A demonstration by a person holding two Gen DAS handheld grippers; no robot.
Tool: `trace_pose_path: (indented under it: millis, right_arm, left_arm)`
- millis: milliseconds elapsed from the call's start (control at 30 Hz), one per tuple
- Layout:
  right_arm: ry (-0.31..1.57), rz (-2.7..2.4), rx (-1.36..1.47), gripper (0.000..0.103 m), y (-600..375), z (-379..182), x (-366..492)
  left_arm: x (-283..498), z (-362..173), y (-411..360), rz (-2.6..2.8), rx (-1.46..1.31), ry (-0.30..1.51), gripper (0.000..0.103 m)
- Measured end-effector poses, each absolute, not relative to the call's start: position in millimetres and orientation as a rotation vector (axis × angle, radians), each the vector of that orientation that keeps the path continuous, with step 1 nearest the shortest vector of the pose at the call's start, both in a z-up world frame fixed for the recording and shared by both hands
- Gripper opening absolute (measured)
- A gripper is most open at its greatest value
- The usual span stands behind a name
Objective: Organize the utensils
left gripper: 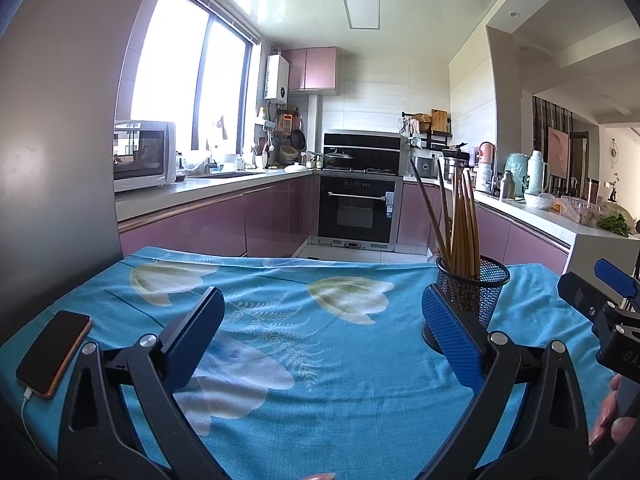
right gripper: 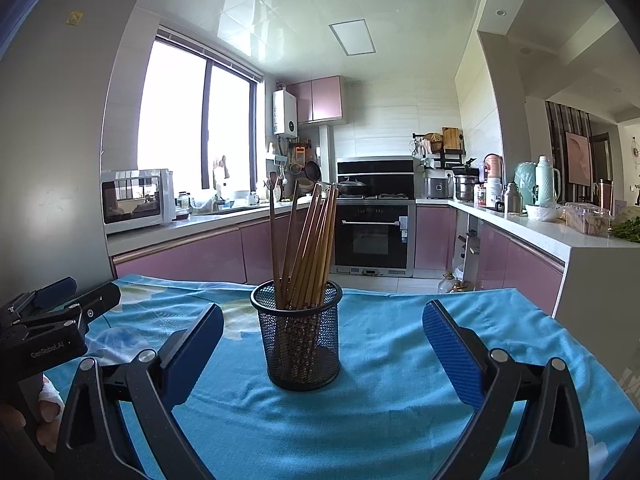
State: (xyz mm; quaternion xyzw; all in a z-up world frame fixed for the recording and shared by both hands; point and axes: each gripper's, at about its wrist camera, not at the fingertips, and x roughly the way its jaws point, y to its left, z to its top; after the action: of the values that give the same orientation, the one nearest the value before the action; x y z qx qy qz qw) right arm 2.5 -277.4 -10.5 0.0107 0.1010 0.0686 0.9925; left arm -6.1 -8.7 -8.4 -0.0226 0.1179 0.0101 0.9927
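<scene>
With chopsticks (right gripper: 308, 244) standing bundled in mesh holder (right gripper: 298, 344) mid-counter (right gripper: 400, 400), both tools spread, empty. Right tool (right gripper: 322, 354) faces holder; left tool (left gripper: 322, 342) beside it. Judgement: verify no strays; avoid tipping holder.

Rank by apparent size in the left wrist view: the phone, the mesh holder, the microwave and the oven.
1. oven
2. mesh holder and phone, about alike; both sit nearer the camera, which inflates them
3. microwave, close behind, so this is unsure
</scene>
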Motion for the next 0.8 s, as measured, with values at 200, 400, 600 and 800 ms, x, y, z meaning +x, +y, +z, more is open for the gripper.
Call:
trace_pose_path:
  millis: [200, 400, 600, 800]
  right_arm:
    - [0.195, 0.132, 0.023, 0.097, -279.0, -10.6, 3.0]
    - [0.192, 0.124, 0.023, 0.097, -278.6, -9.4, 1.3]
    - [0.190, 0.124, 0.022, 0.097, -278.4, -8.3, -0.2]
    - [0.190, 0.124, 0.022, 0.097, -278.0, -7.3, -0.6]
  left_arm:
    - [-6.4, -8.4, -9.5, 0.024, -0.040, 0.234, 0.097]
    - [-6.2, -6.2, -10.3, 0.022, -0.036, 0.230, 0.097]
    - [-5.7, -5.8, -10.0, 0.020, -0.041, 0.230, 0.097]
    - [-5.8, -5.9, -10.7, 0.020, -0.042, 0.233, 0.097]
